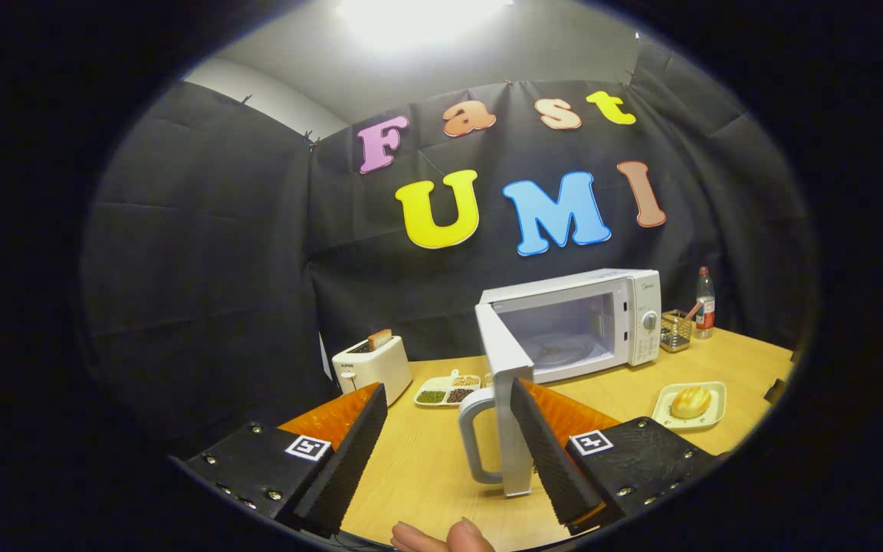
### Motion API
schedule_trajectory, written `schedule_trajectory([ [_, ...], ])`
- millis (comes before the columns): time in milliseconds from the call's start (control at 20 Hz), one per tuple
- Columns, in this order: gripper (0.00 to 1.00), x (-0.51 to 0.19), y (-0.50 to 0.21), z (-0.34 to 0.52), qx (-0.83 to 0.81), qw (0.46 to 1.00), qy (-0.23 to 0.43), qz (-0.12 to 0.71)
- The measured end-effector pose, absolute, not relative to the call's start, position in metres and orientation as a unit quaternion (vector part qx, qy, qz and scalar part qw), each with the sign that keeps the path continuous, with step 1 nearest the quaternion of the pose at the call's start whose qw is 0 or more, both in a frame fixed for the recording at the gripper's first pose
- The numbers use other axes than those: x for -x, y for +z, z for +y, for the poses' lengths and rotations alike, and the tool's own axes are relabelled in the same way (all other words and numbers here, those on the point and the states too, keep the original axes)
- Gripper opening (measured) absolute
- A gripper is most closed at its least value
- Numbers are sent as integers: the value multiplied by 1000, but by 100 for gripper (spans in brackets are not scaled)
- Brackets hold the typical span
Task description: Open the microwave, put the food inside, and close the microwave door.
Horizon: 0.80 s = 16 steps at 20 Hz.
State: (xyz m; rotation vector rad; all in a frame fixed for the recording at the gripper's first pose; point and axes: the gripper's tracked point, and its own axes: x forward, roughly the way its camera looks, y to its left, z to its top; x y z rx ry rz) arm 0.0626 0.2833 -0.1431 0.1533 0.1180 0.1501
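- The microwave (602, 322) is standing on the table (426, 468) with its door (504, 383) swinging wide open toward the gripper (449, 445), so the bare cavity and its turntable are showing, ready for loading.
- The gripper's jaws are sitting spread apart, pinching nothing; the door's handle (474, 437) is lying in the gap between them, closer to the right-hand finger, which may be touching the door edge, though I cannot tell for sure.
- That placement suggests the fingers are letting go of the handle, or just guiding it, now that the opening step looks finished.
- The food, a bun (691, 400), is resting on a plate (710, 418) on the table, off to the right of the fingers and in front of the microwave, still outside it.
- A toaster (371, 365) with a slice in it and a tray (448, 389) of beans are sitting beyond the left-hand finger, well clear of the loading path.
- A bottle (705, 303) and a wire rack (676, 330) are standing just beside the microwave's control side.
- A person's fingertips (441, 538) are showing beneath the gripper, holding it.
- Next, I judge, comes moving right to the plate.
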Motion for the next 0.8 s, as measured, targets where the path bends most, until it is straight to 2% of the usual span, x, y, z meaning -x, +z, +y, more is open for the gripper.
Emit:
schedule_trajectory([
  [600,97,-63,-138,140,74,986,148,26],
  [800,97,-73,-150,65,115,985,125,25],
])
